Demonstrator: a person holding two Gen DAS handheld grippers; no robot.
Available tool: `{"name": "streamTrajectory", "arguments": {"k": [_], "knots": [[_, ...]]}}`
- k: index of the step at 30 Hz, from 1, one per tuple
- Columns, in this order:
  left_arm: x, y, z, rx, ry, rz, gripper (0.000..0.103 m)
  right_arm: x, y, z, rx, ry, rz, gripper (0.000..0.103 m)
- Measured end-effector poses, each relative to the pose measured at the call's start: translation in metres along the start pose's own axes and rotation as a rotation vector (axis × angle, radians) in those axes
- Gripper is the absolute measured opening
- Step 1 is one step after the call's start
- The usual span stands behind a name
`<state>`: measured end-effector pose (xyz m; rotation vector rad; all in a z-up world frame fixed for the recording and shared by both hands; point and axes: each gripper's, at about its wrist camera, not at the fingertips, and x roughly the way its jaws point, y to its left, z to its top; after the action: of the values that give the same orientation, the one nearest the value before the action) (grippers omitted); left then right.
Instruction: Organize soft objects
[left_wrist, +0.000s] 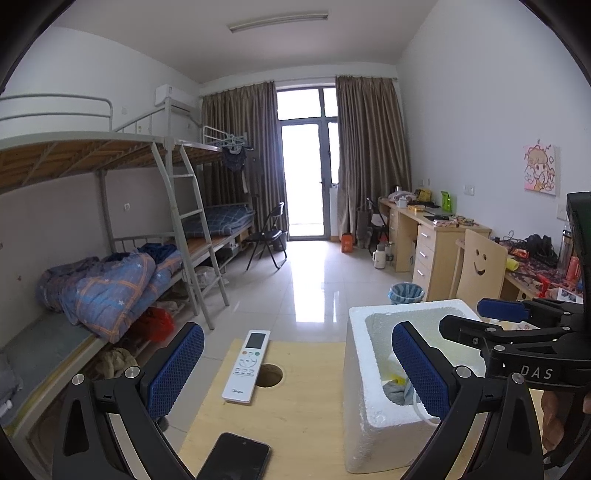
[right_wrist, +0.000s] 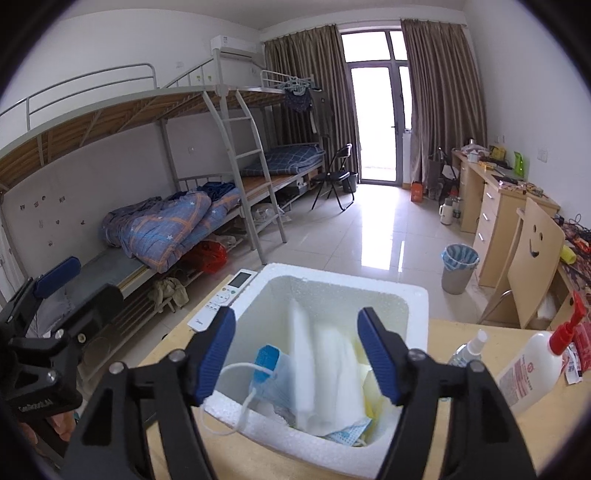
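Note:
A white foam box (right_wrist: 417, 299) stands on a light wooden table (left_wrist: 303, 417); it also shows in the left wrist view (left_wrist: 360, 373). Inside lie soft things: a white folded cloth (right_wrist: 328, 365), a blue face mask (right_wrist: 267, 363) with a white loop over the near rim, and yellow and grey pieces. My right gripper (right_wrist: 297, 354) is open and empty, hovering just above the box's near side. My left gripper (left_wrist: 297, 369) is open and empty, to the left of the box above the table. The right gripper also shows in the left wrist view (left_wrist: 480, 317).
A white remote (left_wrist: 246, 365) and a black phone (left_wrist: 236, 458) lie on the table left of the box, by a round hole (left_wrist: 269, 375). A lotion pump bottle (right_wrist: 535, 365) and a small spray bottle (right_wrist: 469, 349) stand right of it. Bunk beds, desks, chairs and a bin fill the room.

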<state>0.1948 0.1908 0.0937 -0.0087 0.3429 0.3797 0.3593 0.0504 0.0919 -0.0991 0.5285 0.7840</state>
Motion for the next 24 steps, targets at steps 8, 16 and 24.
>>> {"name": "streamTrajectory", "arguments": {"k": [8, 16, 24], "knots": [[-0.001, 0.0, 0.0, -0.001, 0.005, -0.001, 0.102, -0.004, 0.0, -0.001, 0.004, 0.017, 0.005, 0.075], [-0.009, -0.001, 0.001, -0.006, -0.007, -0.001, 0.102, -0.016, 0.002, -0.001, -0.005, -0.011, -0.01, 0.084], [-0.018, -0.003, -0.001, -0.002, -0.011, 0.001, 0.102, -0.025, -0.004, -0.002, 0.011, -0.044, -0.03, 0.102]]}}
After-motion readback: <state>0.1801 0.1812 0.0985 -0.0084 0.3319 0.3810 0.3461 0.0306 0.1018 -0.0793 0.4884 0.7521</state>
